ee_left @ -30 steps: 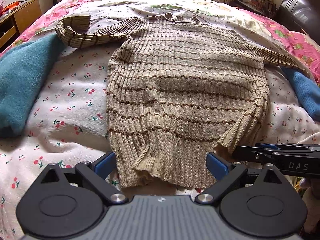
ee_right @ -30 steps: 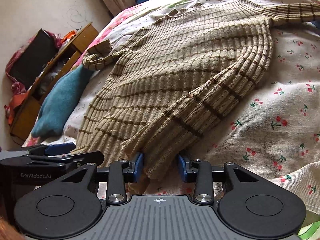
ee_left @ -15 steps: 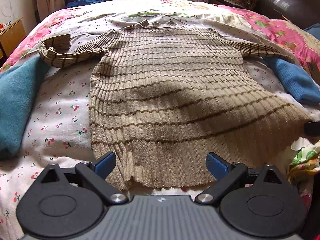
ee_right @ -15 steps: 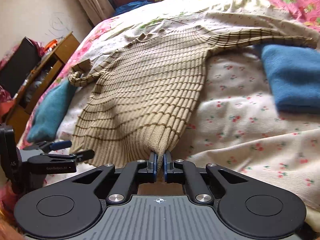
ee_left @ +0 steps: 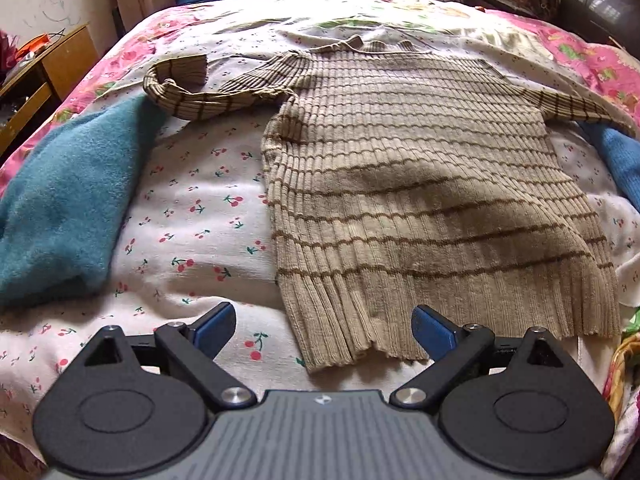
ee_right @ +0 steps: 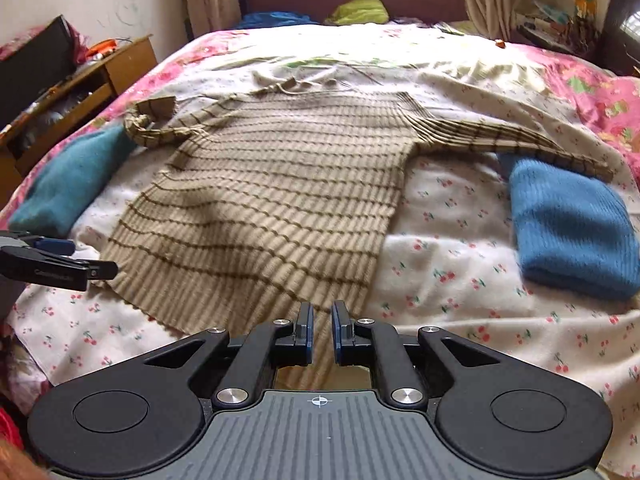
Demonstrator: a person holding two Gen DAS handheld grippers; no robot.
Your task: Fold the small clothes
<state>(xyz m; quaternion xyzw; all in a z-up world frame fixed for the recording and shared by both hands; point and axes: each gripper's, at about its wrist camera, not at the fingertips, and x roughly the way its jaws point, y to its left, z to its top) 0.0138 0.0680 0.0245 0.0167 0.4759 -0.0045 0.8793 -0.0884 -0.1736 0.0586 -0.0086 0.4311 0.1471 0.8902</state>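
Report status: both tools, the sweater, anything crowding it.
Left tool open at the hem. Right tool slightly open, holding nothing. Striped sweater flat on the bed, unfolded. Teal cloth under its left sleeve; blue cloth under its right sleeve.

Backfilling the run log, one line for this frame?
stage: flattening | striped ribbed sweater: spread flat on bed | left gripper: open at hem | right gripper: slightly open, hem corner between fingers, grip unclear
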